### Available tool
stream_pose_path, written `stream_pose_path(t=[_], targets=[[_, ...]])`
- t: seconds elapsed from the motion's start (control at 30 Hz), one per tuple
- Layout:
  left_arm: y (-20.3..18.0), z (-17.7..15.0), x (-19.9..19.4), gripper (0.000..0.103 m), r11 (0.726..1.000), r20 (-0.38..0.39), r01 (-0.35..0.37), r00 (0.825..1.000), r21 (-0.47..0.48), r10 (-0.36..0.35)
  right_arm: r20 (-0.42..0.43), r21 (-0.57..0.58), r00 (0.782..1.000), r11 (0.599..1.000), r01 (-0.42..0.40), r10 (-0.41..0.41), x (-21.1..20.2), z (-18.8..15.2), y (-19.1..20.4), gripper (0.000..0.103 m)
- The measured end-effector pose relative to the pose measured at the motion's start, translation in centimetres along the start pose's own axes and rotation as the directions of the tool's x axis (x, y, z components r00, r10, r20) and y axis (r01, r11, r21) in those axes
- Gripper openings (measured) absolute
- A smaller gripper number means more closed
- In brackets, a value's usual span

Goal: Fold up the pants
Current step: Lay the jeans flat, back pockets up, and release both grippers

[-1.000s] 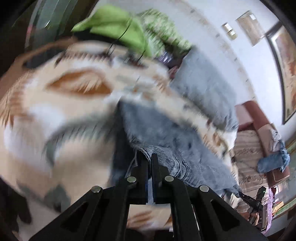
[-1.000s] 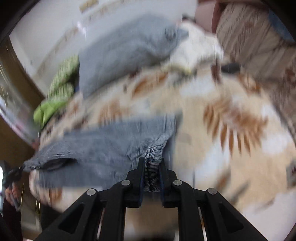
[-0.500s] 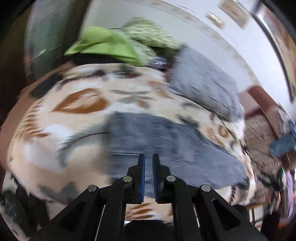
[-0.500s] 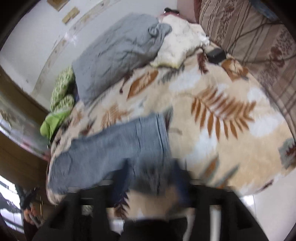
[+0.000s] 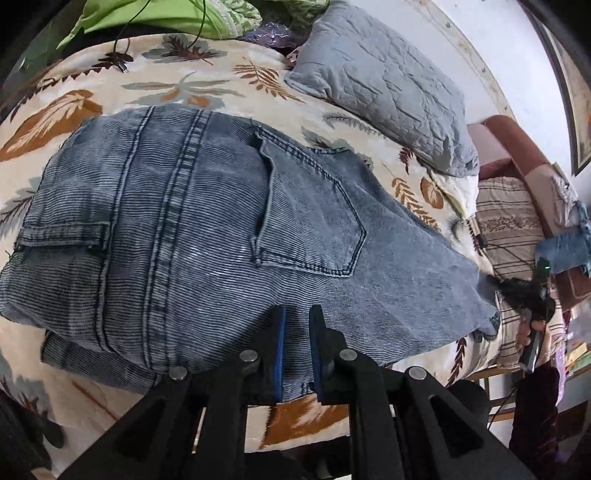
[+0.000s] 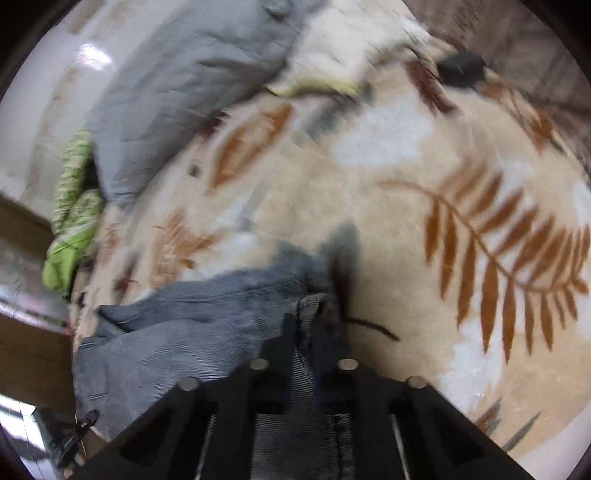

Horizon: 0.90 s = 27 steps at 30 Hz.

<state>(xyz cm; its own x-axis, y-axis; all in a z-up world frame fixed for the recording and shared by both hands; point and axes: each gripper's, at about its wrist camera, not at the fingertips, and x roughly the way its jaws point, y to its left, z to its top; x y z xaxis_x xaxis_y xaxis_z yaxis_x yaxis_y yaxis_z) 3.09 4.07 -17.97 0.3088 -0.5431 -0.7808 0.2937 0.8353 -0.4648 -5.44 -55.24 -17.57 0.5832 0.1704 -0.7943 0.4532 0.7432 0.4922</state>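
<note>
Blue-grey jeans (image 5: pixel 221 221) lie flat on the leaf-print blanket (image 5: pixel 110 88), back pocket up, legs running to the right. My left gripper (image 5: pixel 297 314) hovers over their near edge with its jaws a narrow slit apart. Denim shows through the slit but nothing is pinched. At the far leg end a hand (image 5: pixel 526 328) holds the other tool. The right wrist view is blurred. There my right gripper (image 6: pixel 308 325) is shut on a bunched fold of the jeans (image 6: pixel 207 314), and the cloth runs down between its fingers.
A grey quilted pillow (image 5: pixel 380 85) lies behind the jeans, with green bedding (image 5: pixel 140 18) and a black cable (image 5: pixel 122 48) at the back left. A striped sofa (image 5: pixel 509 221) with another denim piece (image 5: pixel 565 247) stands to the right. A small black object (image 6: pixel 461 68) rests on the blanket.
The left gripper let go of the striped fabric and dropped closer to the jeans, which now lie flat. The right gripper released the waist edge, opened wide, then shut on a bunched fold.
</note>
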Motion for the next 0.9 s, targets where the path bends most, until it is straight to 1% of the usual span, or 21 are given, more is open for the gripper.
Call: stream_pose_path(t=[0.03,0.07,0.1,0.13,0.17,0.2,0.23,0.27,0.3,0.33,0.37,0.4,0.47,0.5,0.57,0.67,0.73,0.77,0.9], targets=[[0.1,0.1,-0.1,0.012,1.000,0.002,0.005,1.000,-0.001,-0.005,0.066,0.001,0.997,1.000,-0.029,0.029,-1.9,0.6,0.4,0.006],[0.2,0.1,-0.1,0.012,1.000,0.003,0.010,1.000,-0.002,-0.010,0.117,-0.005,0.990,0.996,-0.084,0.084,-3.7,1.0,0.9,0.006],[0.2,0.2,-0.1,0.012,1.000,0.005,0.010,1.000,-0.004,-0.010,0.149,-0.021,0.982,0.993,-0.116,0.118,-4.9,1.2,1.5,0.006],[0.2,0.2,-0.1,0.012,1.000,0.007,0.011,1.000,-0.006,-0.011,0.179,-0.045,0.975,0.991,-0.124,0.130,-6.1,1.3,2.2,0.005],[0.3,0.2,-0.1,0.012,1.000,0.013,0.013,1.000,-0.009,-0.013,0.216,-0.074,0.968,0.991,-0.113,0.127,-7.0,1.2,3.0,0.005],[0.4,0.1,-0.1,0.012,1.000,0.017,0.017,1.000,-0.010,-0.017,0.276,-0.114,0.955,0.990,-0.080,0.109,-8.1,0.9,3.7,0.005],[0.5,0.0,-0.1,0.012,1.000,0.019,0.019,1.000,-0.010,-0.019,0.314,-0.138,0.947,0.990,-0.031,0.073,-8.4,0.6,3.9,0.005],[0.7,-0.2,-0.2,0.012,1.000,0.018,0.024,1.000,-0.014,-0.024,0.323,-0.139,0.945,0.990,0.005,0.040,-8.2,0.4,3.7,0.005],[0.9,-0.4,-0.2,0.012,0.999,0.016,0.031,0.999,-0.019,-0.031,0.307,-0.130,0.951,0.989,0.064,-0.022,-7.2,0.1,3.0,0.005],[1.0,-0.5,-0.4,0.012,0.999,0.016,0.036,0.999,-0.022,-0.035,0.269,-0.121,0.961,0.988,0.093,-0.058,-6.0,-0.2,1.9,0.005],[1.1,-0.6,-0.6,0.012,0.999,0.015,0.041,0.999,-0.023,-0.040,0.245,-0.098,0.968,0.991,0.087,-0.061,-5.5,-0.8,0.7,0.005],[1.4,-0.7,-0.7,0.012,0.999,0.013,0.044,0.999,-0.023,-0.044,0.231,-0.076,0.971,0.994,0.076,-0.056,-5.3,-1.1,-0.3,0.005],[1.6,-0.9,-0.9,0.012,0.999,0.000,0.049,0.999,-0.018,-0.049,0.154,-0.015,0.988,1.000,0.024,-0.022,-5.0,-2.3,-3.0,0.005],[1.7,-0.9,-0.9,0.012,0.999,-0.001,0.050,0.999,-0.017,-0.050,0.123,0.014,0.992,1.000,-0.001,-0.001,-4.7,-2.6,-3.8,0.005],[1.7,-0.9,-0.9,0.012,0.999,-0.005,0.048,0.999,-0.016,-0.048,0.082,0.071,0.995,0.996,-0.063,0.057,-4.4,-2.6,-4.9,0.005],[1.8,-0.9,-0.6,0.012,0.999,-0.007,0.041,0.999,-0.028,-0.041,0.088,0.074,0.995,0.995,-0.061,0.055,-3.8,-1.7,-4.1,0.006],[1.8,-1.0,-0.5,0.012,0.999,0.000,0.043,0.999,-0.030,-0.043,0.043,0.063,0.997,0.996,-0.069,0.067,-2.2,-0.2,-2.9,0.006],[1.7,-0.9,-0.4,0.012,0.999,0.003,0.046,0.999,-0.026,-0.046,0.021,0.059,0.998,0.996,-0.061,0.060,-1.5,0.2,-2.5,0.006],[2.1,-1.2,-0.5,0.012,0.997,0.009,0.062,0.998,-0.047,-0.061,-0.088,0.015,0.996,1.000,0.022,-0.020,3.0,2.0,-0.6,0.006]])
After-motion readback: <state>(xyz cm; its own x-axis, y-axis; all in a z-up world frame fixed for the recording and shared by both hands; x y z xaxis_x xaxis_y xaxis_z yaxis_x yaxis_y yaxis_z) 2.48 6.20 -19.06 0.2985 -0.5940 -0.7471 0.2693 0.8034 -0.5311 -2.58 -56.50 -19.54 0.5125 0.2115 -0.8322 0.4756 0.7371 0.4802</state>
